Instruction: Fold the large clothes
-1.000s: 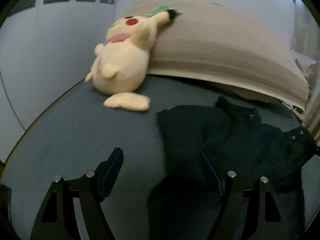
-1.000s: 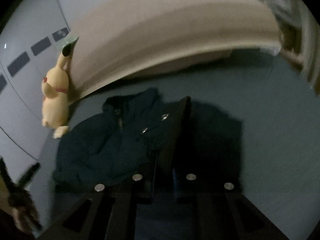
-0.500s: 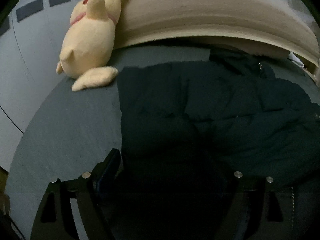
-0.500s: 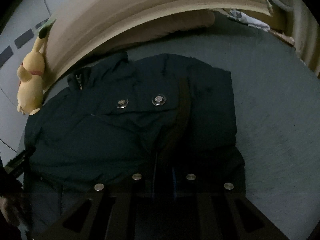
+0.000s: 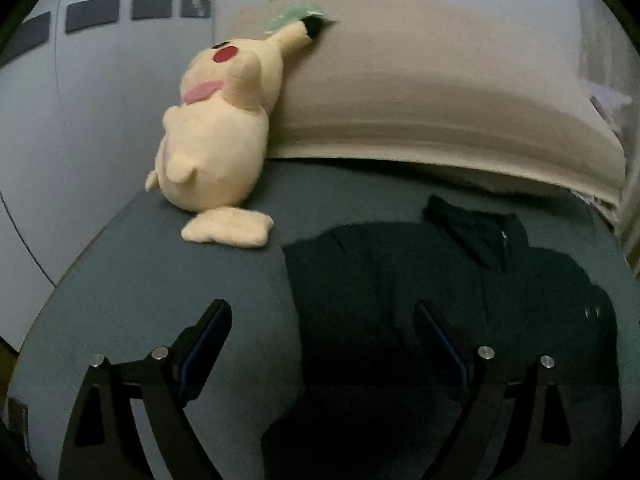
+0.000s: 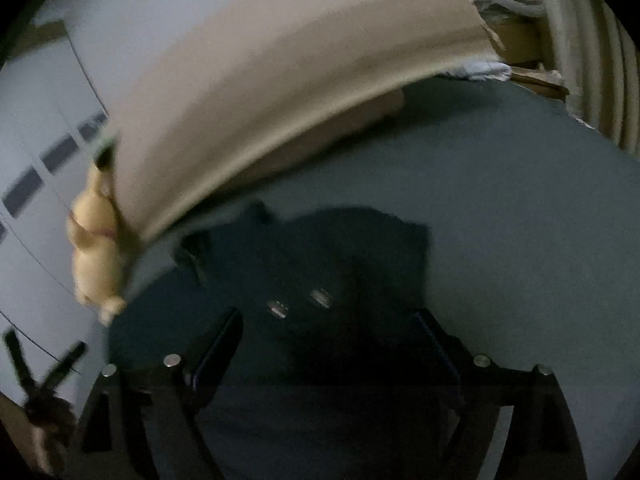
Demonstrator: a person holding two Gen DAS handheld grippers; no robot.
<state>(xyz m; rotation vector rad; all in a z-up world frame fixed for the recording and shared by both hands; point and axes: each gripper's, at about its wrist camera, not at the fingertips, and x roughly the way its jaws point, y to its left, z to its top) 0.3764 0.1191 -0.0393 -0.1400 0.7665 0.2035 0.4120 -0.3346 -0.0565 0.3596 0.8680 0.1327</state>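
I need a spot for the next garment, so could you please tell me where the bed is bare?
Bare sheet lies between the plush toy and the dark jacket, and right of the jacket. It is crowded along the beige cushion.

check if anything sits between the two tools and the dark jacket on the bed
Nothing visible does. The dark jacket lies flat just ahead of the left tool and the right tool, both with jaws just opened wide and empty. The yellow plush toy leans on the beige headboard, off to the side, apart from the jacket.
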